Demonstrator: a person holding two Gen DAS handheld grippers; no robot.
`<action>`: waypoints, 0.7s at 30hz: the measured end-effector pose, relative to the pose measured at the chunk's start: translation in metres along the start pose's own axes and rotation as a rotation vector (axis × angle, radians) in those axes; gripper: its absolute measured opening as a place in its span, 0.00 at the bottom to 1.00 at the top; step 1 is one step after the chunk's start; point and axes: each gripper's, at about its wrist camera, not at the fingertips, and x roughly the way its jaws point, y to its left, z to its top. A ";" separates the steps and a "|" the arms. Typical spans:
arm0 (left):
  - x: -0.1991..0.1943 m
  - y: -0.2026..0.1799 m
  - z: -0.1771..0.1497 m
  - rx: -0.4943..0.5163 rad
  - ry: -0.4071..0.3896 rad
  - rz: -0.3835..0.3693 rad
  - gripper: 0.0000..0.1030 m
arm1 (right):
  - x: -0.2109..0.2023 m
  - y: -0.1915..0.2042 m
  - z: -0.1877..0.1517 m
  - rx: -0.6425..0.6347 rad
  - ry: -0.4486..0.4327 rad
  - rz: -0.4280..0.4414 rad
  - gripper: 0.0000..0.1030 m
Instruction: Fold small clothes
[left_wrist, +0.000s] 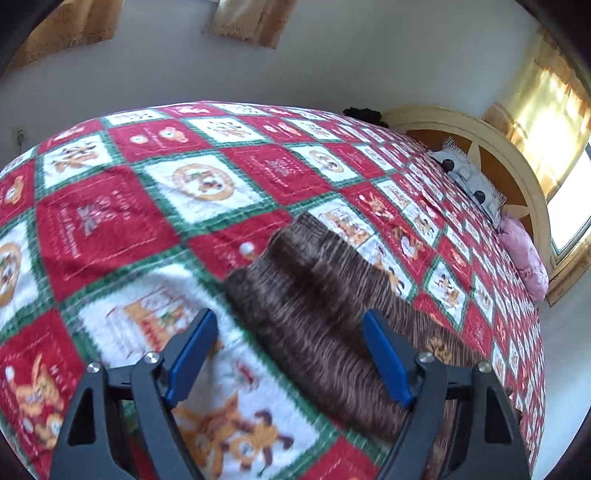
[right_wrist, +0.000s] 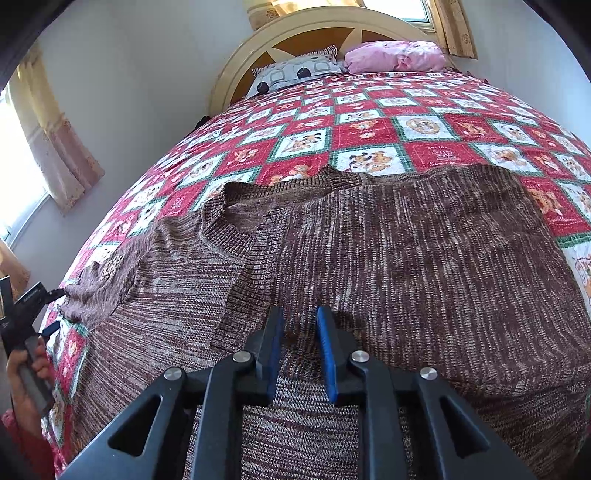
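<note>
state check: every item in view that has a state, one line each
sweater: spread on the bed, one sleeve folded in across the front
left gripper: open, nothing between its fingers
right gripper: open a little, over the sweater's lower front, not pinching it
quilt: spread flat over the bed
patterned pillow: lying at the headboard
pink pillow: lying beside it, rumpled
curtain: drawn aside from the window
</note>
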 end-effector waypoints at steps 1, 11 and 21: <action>0.001 -0.002 0.000 0.003 0.000 -0.004 0.81 | 0.000 0.000 0.000 0.000 0.000 0.000 0.20; 0.011 0.015 0.007 -0.021 0.003 -0.159 0.06 | 0.000 -0.001 0.000 0.005 -0.001 0.007 0.20; -0.032 -0.040 0.011 0.160 -0.113 -0.187 0.06 | 0.000 -0.005 -0.001 0.021 -0.004 0.024 0.20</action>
